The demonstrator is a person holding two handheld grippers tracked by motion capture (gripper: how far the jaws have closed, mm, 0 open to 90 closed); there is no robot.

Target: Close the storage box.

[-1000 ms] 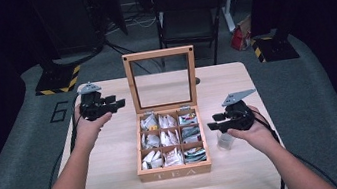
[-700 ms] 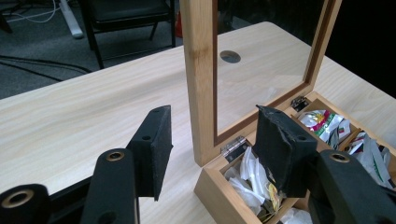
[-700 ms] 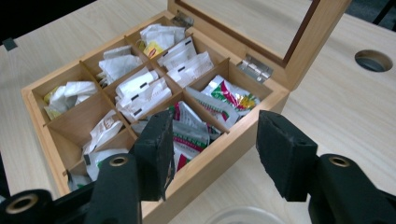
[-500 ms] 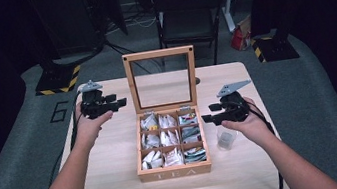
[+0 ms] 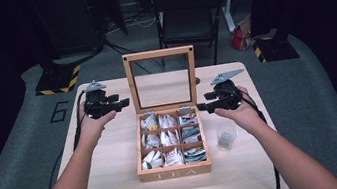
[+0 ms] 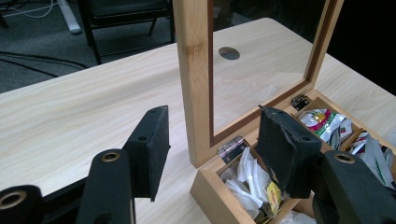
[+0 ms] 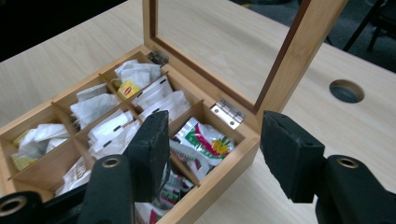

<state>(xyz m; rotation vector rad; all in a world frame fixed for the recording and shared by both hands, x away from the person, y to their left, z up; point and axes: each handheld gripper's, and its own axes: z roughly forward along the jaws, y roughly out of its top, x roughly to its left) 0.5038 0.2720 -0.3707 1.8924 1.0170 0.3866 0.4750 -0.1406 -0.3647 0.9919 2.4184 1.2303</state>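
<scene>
On the pale wood-grain worktop (image 5: 114, 148) in front of me sits a square bamboo tea box (image 5: 175, 170), its front wall lettered TEA and its inside split by thin slats into nine compartments. The lid (image 5: 158, 53) stands upright on two small metal hinges (image 7: 227, 113), a bamboo frame around a clear pane. White paper tea sachets (image 7: 100, 107) crumple in the left and middle compartments; glossy green, red and white foil packets (image 7: 205, 140) fill those on the right. Just right of the box stands a small clear plastic cup (image 5: 225, 138), round and ribbed, apart from the box wall. A round cable hole (image 7: 346, 90) is cut in the worktop behind the lid.

My left hand (image 5: 94, 126) is raised off the worktop left of the lid, forearm stretched forward, and its left tool (image 5: 122, 103) points rightward toward the lid's edge. Its black foam-faced pads (image 6: 150, 148) stand well apart, holding nothing. My right hand (image 5: 239, 110) hovers near the box's rear right corner, above the cup, with the right tool (image 5: 201, 105) aimed leftward at the box. Its pads (image 7: 290, 154) are also spread wide and empty, the rear right corner of the box lying between them in the right gripper view.
</scene>
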